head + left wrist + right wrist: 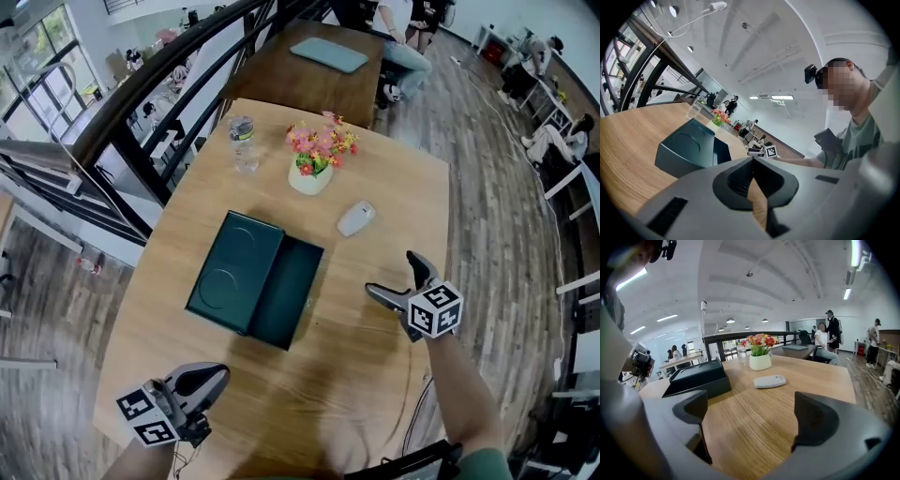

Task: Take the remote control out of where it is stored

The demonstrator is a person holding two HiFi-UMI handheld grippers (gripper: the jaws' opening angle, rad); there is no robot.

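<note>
A pale grey remote control (356, 218) lies flat on the wooden table (394, 375), right of a dark green box (234, 272) whose open, empty-looking half (289, 292) lies beside its embossed half. My right gripper (392, 273) is open near the table's right side, nothing between its fingers, pointing at the remote (769, 381) a short way ahead. The box (696, 376) shows at the left of the right gripper view. My left gripper (208, 377) is shut on nothing at the near left edge. In the left gripper view the jaws (751, 164) meet, and the box (684, 150) sits ahead.
A white pot of pink and red flowers (311, 159) and a clear water bottle (242, 141) stand at the table's far end. A second table with a grey pad (328, 53) lies beyond. Black railings (141, 103) run along the left. People stand far off.
</note>
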